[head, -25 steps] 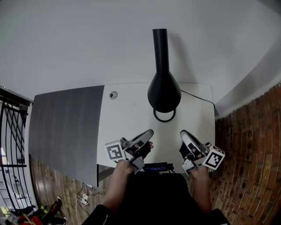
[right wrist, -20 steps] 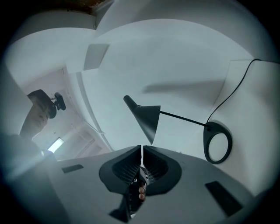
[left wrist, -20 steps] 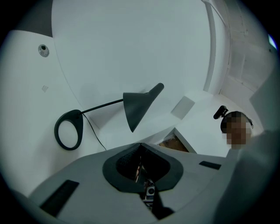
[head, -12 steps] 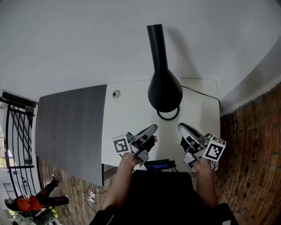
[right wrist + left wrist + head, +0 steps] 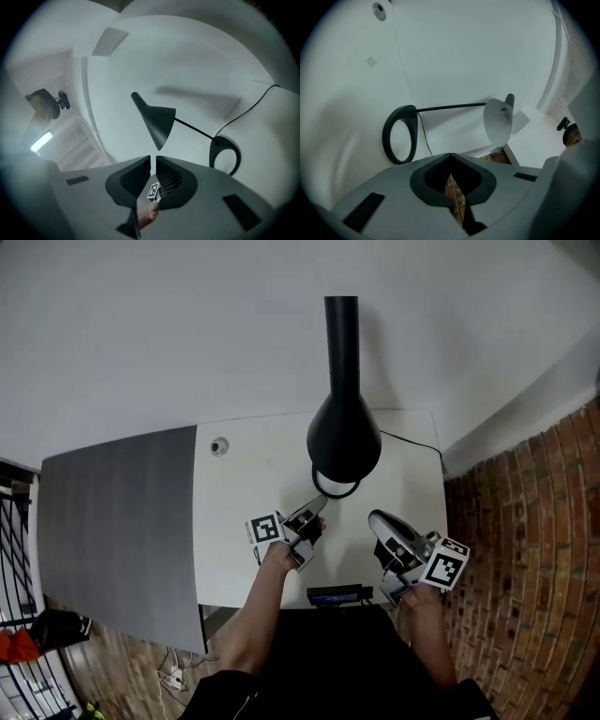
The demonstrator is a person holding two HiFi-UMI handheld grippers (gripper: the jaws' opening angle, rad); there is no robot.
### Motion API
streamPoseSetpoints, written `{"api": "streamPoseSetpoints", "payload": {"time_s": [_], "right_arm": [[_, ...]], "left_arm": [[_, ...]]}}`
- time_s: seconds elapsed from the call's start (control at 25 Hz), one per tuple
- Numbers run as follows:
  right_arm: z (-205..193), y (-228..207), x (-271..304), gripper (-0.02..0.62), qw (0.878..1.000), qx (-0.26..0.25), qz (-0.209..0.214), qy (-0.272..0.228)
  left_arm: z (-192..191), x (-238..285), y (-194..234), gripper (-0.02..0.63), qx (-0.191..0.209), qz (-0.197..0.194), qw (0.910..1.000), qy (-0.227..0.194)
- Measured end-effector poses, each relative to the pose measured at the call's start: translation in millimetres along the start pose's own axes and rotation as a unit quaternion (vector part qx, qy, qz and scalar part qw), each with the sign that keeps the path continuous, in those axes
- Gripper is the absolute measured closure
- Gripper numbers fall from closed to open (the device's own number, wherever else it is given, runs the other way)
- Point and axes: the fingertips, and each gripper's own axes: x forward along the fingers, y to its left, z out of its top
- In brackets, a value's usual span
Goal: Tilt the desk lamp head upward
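White rectangular desk top point(image 5: 246, 502). Left gripper point(image 5: 317, 506): just before black ring-shaped lamp base point(image 5: 337, 494), jaws together, empty. Right gripper point(image 5: 374, 518): right of that base, jaws closed, empty. Black cone-headed desk lamp point(image 5: 343, 435): head over the base, mouth downward. Pale wall point(image 5: 169, 334): behind the base. Handling, likely best: part one gripper's jaws, clasp the cone's slim neck, brace the base, raise slowly.

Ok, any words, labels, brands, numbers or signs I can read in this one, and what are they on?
No readable text in any view.
Left marker cube and right marker cube: black-and-white square patterns only, no letters or digits.
Dark device at the front edge of the desk: blue-lit strip, too small to read.
Desk lamp: no print visible.
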Motion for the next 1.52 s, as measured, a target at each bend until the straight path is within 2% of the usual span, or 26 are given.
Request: {"api": "streamPoseSetpoints", "payload": {"time_s": [0.08,0.12,0.24,0.6,0.76,1.0,1.28,1.52], "right_arm": [[-5.7,-4.9,6.3,0.554,1.0,0.002,-0.007,0.009],[-8.7,-7.8,9.7,0.507,1.0,0.004,-0.009,0.015],[-15.0,-18.2,16.7,0.474,0.999,0.006,-0.02,0.028],[-18.4,-23.9,22.6,0.469,0.999,0.008,-0.023,0.034],[-19.2,-24.8,24.8,0.469,0.999,0.01,-0.02,0.037],[-16.3,-35.8,30.8,0.462,0.999,0.019,-0.017,0.044],[-11.9,-37.3,37.9,0.43,0.999,0.02,0.003,0.042],[-11.6,-32.3,46.3,0.43,0.998,0.001,0.024,0.054]], "left_arm": [[2.3,2.6,18.9,0.594,-0.01,0.007,0.9999,-0.002],[3.5,4.4,27.3,0.594,-0.011,0.009,0.9999,-0.003],[5.5,11.7,50.4,0.594,-0.022,0.02,0.9996,-0.004],[10.1,21.6,93.1,0.594,-0.069,0.051,0.9959,-0.028],[12.4,18.7,97.2,0.594,-0.068,0.059,0.9953,-0.036],[10.7,25.9,98.8,0.594,-0.038,0.09,0.995,-0.02],[8.6,27.8,101.8,0.594,-0.039,0.117,0.9922,-0.018],[7.4,29.0,107.0,0.594,-0.043,0.141,0.9889,-0.014]]}}
